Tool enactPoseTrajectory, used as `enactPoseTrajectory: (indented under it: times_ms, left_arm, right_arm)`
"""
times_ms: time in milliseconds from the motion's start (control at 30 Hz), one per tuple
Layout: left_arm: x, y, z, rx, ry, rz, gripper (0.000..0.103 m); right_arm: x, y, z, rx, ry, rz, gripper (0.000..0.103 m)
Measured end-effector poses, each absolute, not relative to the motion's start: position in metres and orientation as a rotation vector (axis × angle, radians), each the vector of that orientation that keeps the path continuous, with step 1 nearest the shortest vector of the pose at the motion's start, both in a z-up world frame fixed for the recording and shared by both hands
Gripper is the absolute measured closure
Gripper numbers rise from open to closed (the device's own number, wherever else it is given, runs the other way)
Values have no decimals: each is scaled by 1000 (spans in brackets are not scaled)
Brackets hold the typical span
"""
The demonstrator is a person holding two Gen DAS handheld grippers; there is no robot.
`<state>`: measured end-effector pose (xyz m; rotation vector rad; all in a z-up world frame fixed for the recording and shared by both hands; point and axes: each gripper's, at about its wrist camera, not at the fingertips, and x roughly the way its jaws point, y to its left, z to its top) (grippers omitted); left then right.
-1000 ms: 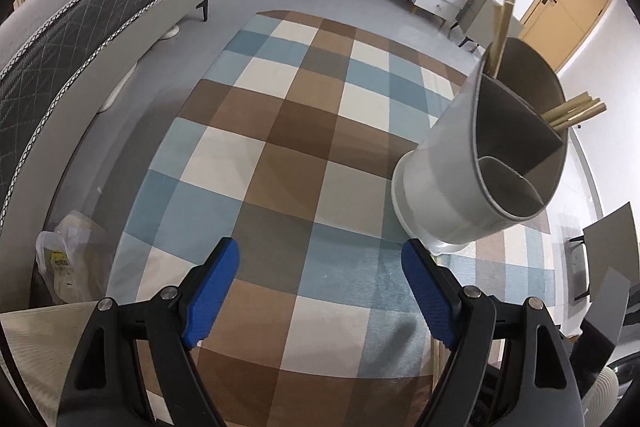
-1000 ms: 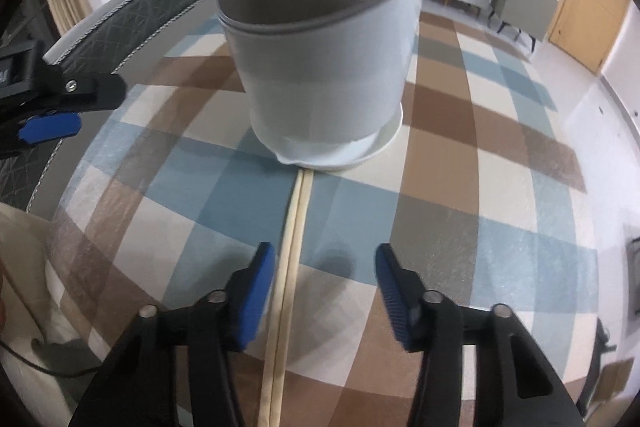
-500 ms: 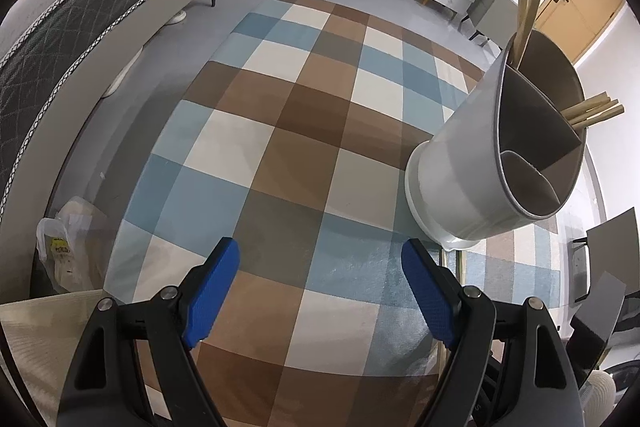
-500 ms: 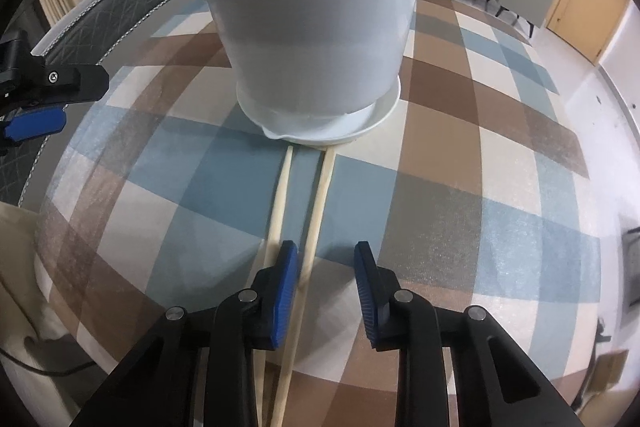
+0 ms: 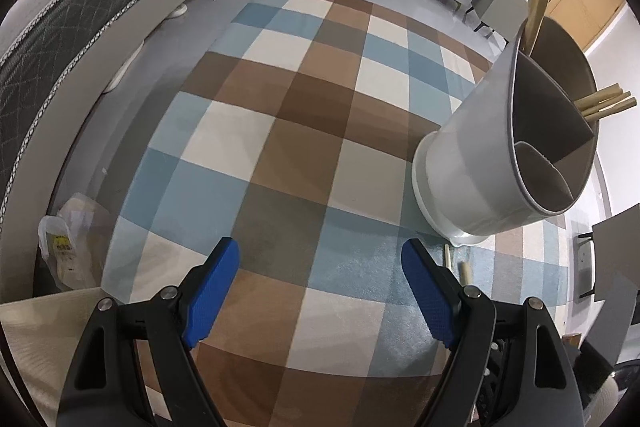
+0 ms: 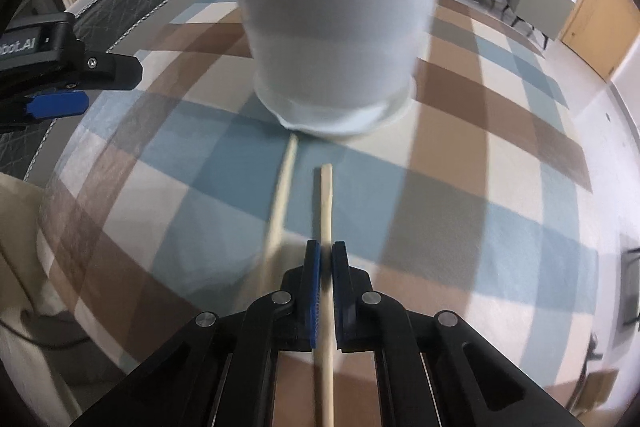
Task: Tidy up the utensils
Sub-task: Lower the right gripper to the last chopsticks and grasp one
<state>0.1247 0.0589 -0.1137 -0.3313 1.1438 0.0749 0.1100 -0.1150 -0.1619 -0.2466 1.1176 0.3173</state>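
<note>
A checked rug (image 6: pixel 460 163) carries the white holder (image 6: pixel 336 39) at twelve o'clock — one chopstick (image 6: pixel 282 195) lies below it.

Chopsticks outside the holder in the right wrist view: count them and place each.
2. One chopstick is clamped in the right tool, pointing toward the holder. The other chopstick lies on the checked rug just left of it. Others may be hidden.

The white utensil holder (image 6: pixel 336 39) stands straight ahead of the right hand-held gripper (image 6: pixel 326 259), blocking the way forward. Left of the holder the checked surface (image 5: pixel 280 131) lies bare and open; a loose chopstick (image 6: pixel 282 199) lies before its base.
</note>
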Motion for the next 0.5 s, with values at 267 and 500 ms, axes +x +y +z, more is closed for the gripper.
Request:
enactPoseTrajectory:
  times_ms: [267,500]
  left_arm:
    - [120,50,-112,-312,1142,55,24]
    - [121,61,-113,-345,1150,71,24]
  right_arm:
    - [102,-135,-163,-196,1170,300,96]
    - [112,-120,-164,-224,1152,293,86]
